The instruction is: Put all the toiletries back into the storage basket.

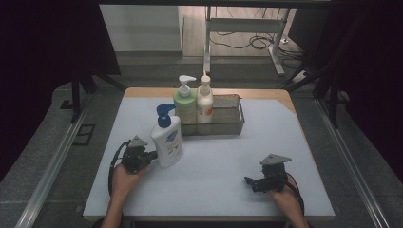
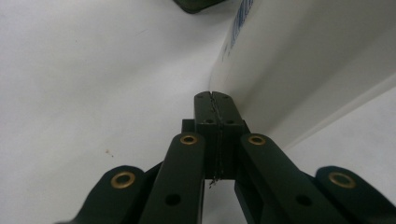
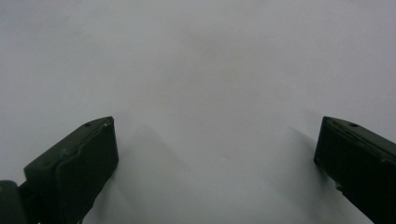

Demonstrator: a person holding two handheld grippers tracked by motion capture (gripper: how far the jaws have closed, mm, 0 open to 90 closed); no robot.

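Observation:
A white pump bottle (image 1: 167, 137) with a blue pump head stands upright on the white tabletop, left of centre. My left gripper (image 1: 152, 155) lies low on the table at the bottle's left side. In the left gripper view its jaws are pressed together with nothing between them, and the left gripper (image 2: 213, 95) has its tips right at the bottle's (image 2: 303, 56) lower wall. My right gripper (image 1: 247, 180) rests near the front right of the table, pointing left. Its jaws stand wide apart over bare tabletop, the right gripper (image 3: 215, 140) holding nothing.
A wire basket (image 1: 233, 118) stands at the back centre. In its left end are a green pump bottle (image 1: 185, 102) and a white bottle with an orange label (image 1: 205, 99). The table's front edge (image 1: 204, 217) runs just below both hands.

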